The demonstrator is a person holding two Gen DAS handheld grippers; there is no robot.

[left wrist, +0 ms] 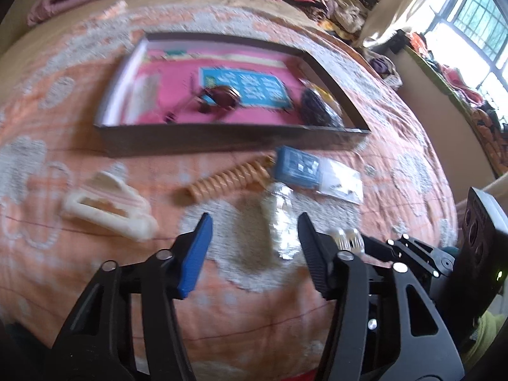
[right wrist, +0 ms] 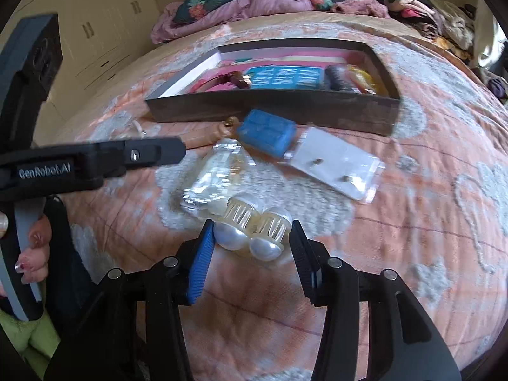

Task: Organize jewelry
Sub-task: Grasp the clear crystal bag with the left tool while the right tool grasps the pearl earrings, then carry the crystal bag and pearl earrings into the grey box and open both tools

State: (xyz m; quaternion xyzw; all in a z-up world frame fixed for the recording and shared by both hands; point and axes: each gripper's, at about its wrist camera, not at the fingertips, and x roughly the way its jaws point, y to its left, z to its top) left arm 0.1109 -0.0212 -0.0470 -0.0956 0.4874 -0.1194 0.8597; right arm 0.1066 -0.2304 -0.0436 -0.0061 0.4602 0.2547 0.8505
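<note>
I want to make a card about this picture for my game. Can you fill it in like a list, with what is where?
Place: a bed with an orange patterned cover
Box: shallow dark tray, pink inside, some items already in it
Loose on the cover: blue case, clear earring packet, coiled hair tie, cream hair claw, clear bag
Right gripper: open, around a pearl-topped clip, not closed on it
Left gripper: open, holding nothing

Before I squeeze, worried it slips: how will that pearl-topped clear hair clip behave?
The pearl-topped clear hair clip looks rigid, glossy plastic, so probably slippery. Its rounded pearls may skid from the open right gripper. Likely light.
</note>
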